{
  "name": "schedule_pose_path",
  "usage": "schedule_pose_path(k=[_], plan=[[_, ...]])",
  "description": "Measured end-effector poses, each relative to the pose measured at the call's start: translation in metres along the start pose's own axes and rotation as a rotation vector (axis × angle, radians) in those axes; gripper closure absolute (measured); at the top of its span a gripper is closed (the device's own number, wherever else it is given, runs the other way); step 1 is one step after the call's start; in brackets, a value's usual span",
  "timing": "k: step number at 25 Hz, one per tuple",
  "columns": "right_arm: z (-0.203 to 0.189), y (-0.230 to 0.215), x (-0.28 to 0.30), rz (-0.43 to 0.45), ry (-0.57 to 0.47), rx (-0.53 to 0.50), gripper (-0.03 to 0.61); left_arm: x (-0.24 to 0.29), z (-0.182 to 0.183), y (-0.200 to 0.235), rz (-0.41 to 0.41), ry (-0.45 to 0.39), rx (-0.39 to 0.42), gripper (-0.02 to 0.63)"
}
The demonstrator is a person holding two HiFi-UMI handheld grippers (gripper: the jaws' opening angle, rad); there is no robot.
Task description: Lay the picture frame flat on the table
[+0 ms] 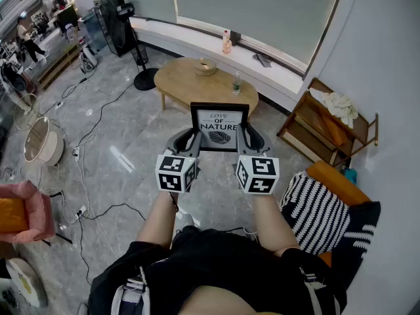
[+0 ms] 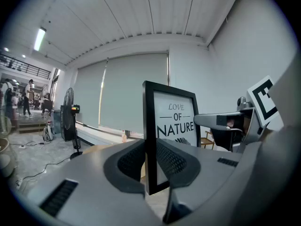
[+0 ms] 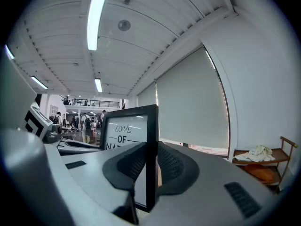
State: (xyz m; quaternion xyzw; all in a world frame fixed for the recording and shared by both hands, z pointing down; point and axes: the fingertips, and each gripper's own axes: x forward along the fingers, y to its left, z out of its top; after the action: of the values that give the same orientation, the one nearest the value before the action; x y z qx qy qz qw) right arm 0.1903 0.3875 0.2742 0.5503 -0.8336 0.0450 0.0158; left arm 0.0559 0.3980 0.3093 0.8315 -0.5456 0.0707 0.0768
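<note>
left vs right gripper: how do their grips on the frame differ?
Left gripper is shut on the picture frame's left edge; right gripper is shut on its right edge. The left gripper view shows the print right of its jaws; the right gripper view shows it left. Shared: both clamp low on the frame, holding it upright in the air, not yet on the wooden table.
</note>
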Motion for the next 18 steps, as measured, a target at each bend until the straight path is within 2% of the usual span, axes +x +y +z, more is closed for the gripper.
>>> schedule_pose_path(k=[8, 18], plan=[[0.008, -0.007, -0.003, 0.013, -0.019, -0.010, 0.492, 0.000, 0.006, -0.009, 0.001, -0.017, -0.001, 0.526], [0.020, 0.028, 0.040, 0.001, -0.032, 0.000, 0.489, 0.006, 0.021, 0.047, -0.013, -0.018, 0.010, 0.526]])
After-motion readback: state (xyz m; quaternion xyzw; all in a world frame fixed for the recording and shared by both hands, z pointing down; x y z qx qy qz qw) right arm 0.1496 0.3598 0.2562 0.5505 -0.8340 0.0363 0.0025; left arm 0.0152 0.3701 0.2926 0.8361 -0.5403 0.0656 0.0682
